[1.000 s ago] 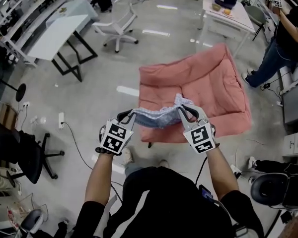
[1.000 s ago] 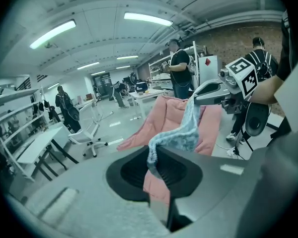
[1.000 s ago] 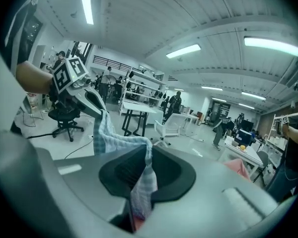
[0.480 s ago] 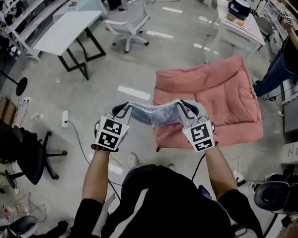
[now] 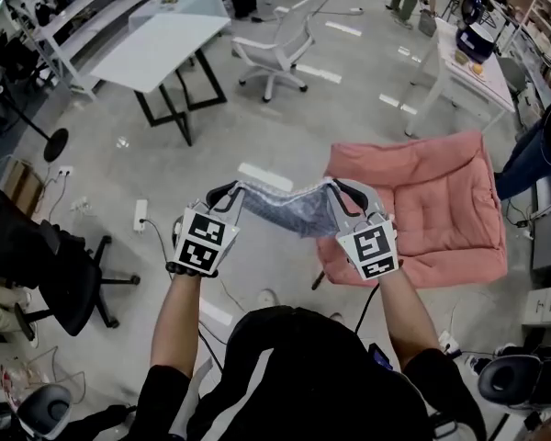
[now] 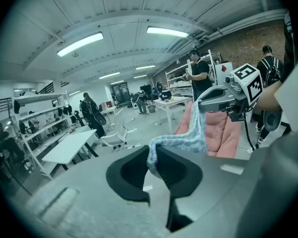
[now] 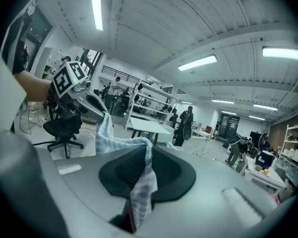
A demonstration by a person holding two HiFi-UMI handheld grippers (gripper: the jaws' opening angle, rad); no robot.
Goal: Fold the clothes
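Moved off the pink cushion (image 5: 441,200) and over open floor since a second ago, with the checked garment (image 5: 289,211) hanging mid-air between left gripper (image 5: 228,193) and right gripper (image 5: 342,191), both clamped on its upper edge; likely spread out, no fold yet made.

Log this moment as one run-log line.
left gripper: shut on blue checked cloth | right gripper: shut on same cloth | cloth: sags in air between them | pink cushion: at right
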